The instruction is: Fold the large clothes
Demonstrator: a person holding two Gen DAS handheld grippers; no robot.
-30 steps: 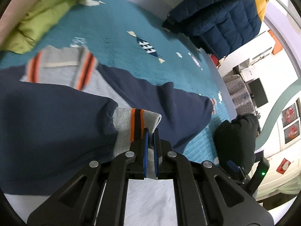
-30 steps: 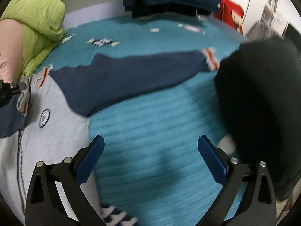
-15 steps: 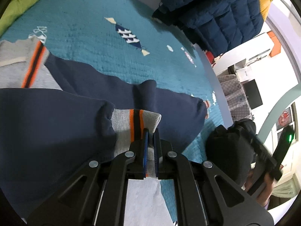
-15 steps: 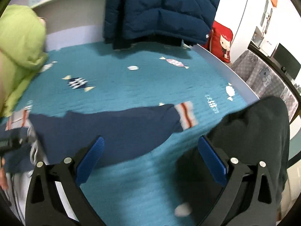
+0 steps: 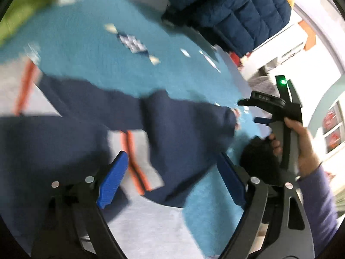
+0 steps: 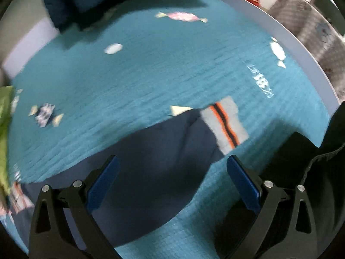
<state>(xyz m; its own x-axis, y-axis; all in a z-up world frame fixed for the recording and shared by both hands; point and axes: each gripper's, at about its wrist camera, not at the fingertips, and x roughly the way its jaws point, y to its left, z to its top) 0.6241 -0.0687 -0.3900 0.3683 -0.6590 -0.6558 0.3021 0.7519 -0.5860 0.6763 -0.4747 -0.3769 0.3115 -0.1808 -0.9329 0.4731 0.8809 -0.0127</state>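
**On the teal bed: jacket sleeve let go, both tools spread**

On the teal bedspread (image 6: pixel 151 71), printed with small candy and fish shapes, a large jacket (image 5: pixel 54 146) lies flat, navy in the sleeves and grey in the body, with orange stripes along its trim. In the left wrist view the left tool (image 5: pixel 172 177) hangs just above the jacket with its blue pads (image 5: pixel 112 181) apart and its jaws opening; a grey cuff with orange stripes (image 5: pixel 133 161) lies on the cloth below the gap, and neither pad presses on it. This sleeve is folded across the grey body. The view is blurred, so finer detail of the cuff cannot be made out.

The other navy sleeve (image 6: pixel 155 151) stretches out sideways over the bedspread. In the right wrist view it ends in a grey cuff (image 6: pixel 226 125) with orange and dark stripes, lying flat on the bed. The right tool (image 6: pixel 172 183) is above this sleeve, short of the cuff, its jaws spread wide with nothing pinched; the navy cloth shows in the gap beneath them. The left wrist view also catches that tool from outside, held in a hand (image 5: pixel 301 146) with a purple sleeve, a green light on its top.

A dark blue puffer coat (image 5: pixel 232 10) sits at the far edge of the bed, a green garment (image 5: pixel 19 15) at another edge, and a black garment (image 6: pixel 319 172) just beside the right tool.
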